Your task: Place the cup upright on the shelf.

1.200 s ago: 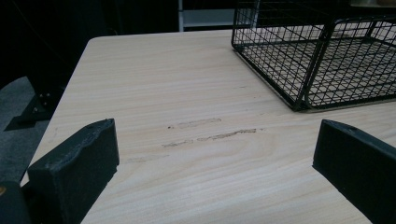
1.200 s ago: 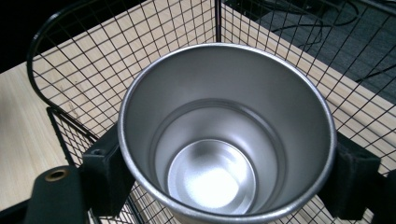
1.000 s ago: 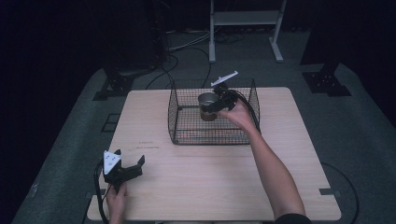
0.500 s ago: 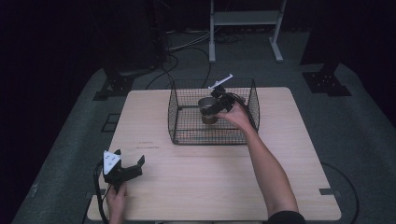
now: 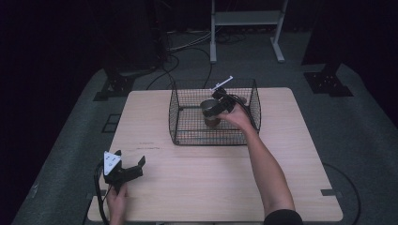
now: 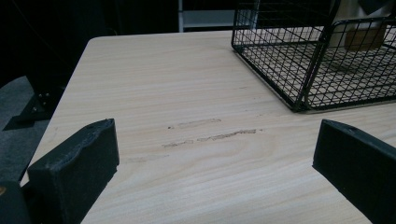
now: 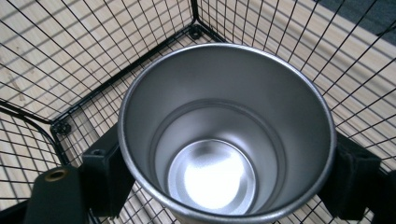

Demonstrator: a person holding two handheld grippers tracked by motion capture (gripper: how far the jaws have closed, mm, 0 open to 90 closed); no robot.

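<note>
The right gripper (image 5: 217, 107) clamps a steel cup (image 7: 226, 135) inside the wire basket (image 5: 176, 117), near its far right corner; setting down and release remain. The left gripper (image 5: 123, 169) rests wide open at the table's near left corner.

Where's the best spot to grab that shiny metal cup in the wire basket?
Probably around its round sides just below the rim, coming from above. The cup stands upright and open, and the basket walls block the sides. The right gripper holds it that way.

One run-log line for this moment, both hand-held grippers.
right hand-held gripper: shut on steel cup, upright, inside wire basket | left hand-held gripper: open, idle near table front-left edge
</note>
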